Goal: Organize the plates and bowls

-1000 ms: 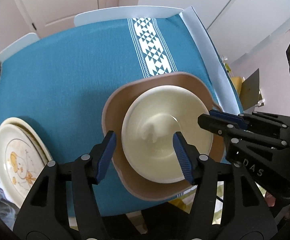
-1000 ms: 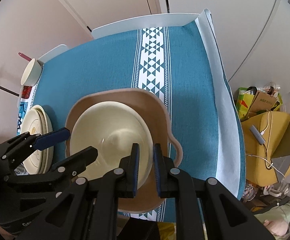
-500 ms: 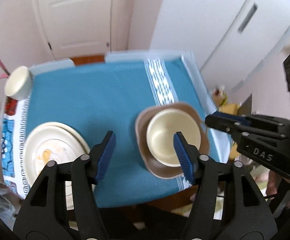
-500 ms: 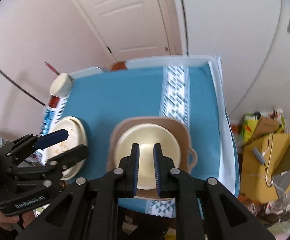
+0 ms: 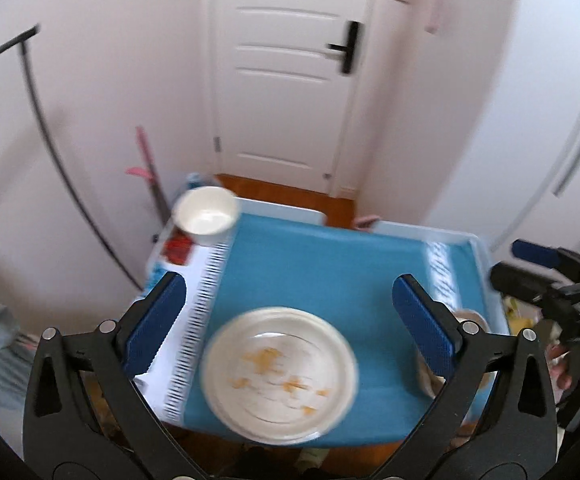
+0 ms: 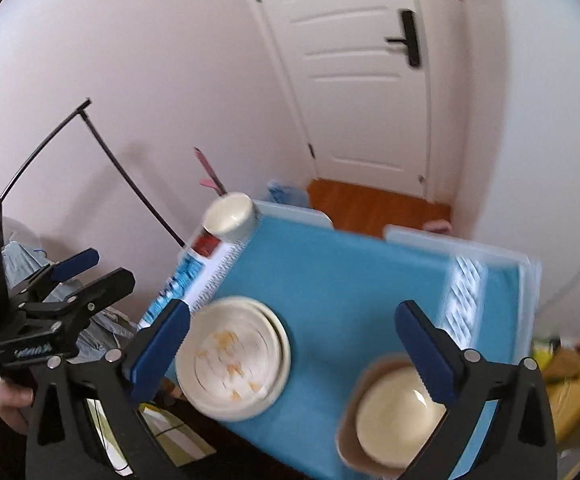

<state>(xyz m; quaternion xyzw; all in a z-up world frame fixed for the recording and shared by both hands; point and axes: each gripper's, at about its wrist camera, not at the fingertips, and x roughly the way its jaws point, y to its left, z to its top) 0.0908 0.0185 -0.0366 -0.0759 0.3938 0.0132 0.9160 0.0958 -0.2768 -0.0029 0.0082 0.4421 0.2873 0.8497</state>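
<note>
High above the blue-clothed table (image 5: pixel 322 264) my left gripper (image 5: pixel 290 312) hangs with its jaws opening wide and nothing between them. Below it lies a stack of cream plates (image 5: pixel 281 372) with orange prints. My right gripper (image 6: pixel 292 340) is also opening and holds nothing. In the right wrist view a cream bowl (image 6: pixel 398 416) sits inside a brown handled dish (image 6: pixel 348 420) at the table's near right corner, and the plates (image 6: pixel 233 368) lie at the near left. A small white bowl (image 5: pixel 205 214) stands at the far left corner. Each view shows the other gripper (image 5: pixel 542 272) (image 6: pixel 85 272) off to one side.
A white door (image 5: pixel 290 80) and a strip of wooden floor (image 6: pixel 374 204) lie beyond the table. A thin black rod (image 6: pixel 137 184) and a pink stick (image 5: pixel 147 168) lean by the left wall. Yellow bags (image 6: pixel 566 380) sit on the right. A hand (image 6: pixel 5 400) holds the left gripper.
Both grippers rose and drew back from the bowl in the brown dish. The right jaws went from shut to wide apart and the left widened. The left view swung over to the plates.
</note>
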